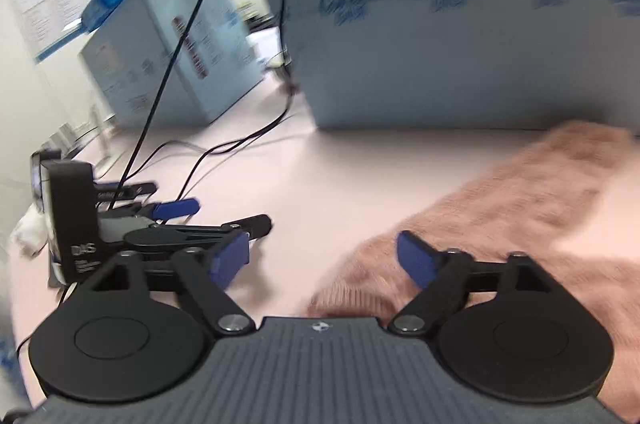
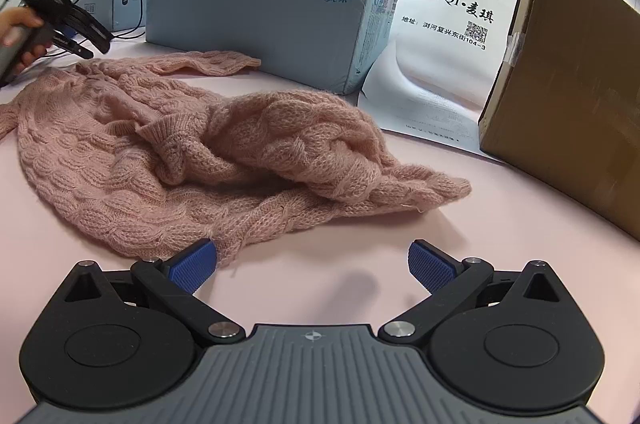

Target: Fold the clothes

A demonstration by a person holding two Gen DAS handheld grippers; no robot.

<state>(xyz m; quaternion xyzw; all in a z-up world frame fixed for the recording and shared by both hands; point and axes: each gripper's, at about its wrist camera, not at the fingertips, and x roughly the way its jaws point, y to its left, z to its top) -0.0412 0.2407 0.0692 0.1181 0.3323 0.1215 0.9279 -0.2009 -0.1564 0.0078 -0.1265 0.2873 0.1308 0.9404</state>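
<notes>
A pink cable-knit sweater [image 2: 200, 152] lies crumpled on the pink table [image 2: 460, 248]; one sleeve stretches toward the back along the boxes. My right gripper [image 2: 313, 264] is open low over the table, just in front of the sweater's hem, which reaches next to its left pad [image 2: 194, 266]. Nothing sits between its pads. In the left wrist view my left gripper [image 1: 322, 256] is open and empty above the table, with the sweater [image 1: 500, 216] under and beyond its right pad [image 1: 416, 258]. From the right wrist view, a hand holds the left gripper [image 2: 94, 48] at the sweater's far left end.
Blue-grey cartons [image 2: 260, 4] line the back, with a white printed bag [image 2: 440, 64] and a brown cardboard box [image 2: 568, 84] to the right. A spare gripper device [image 1: 160, 232] and black cables [image 1: 224, 152] lie on the table at the left.
</notes>
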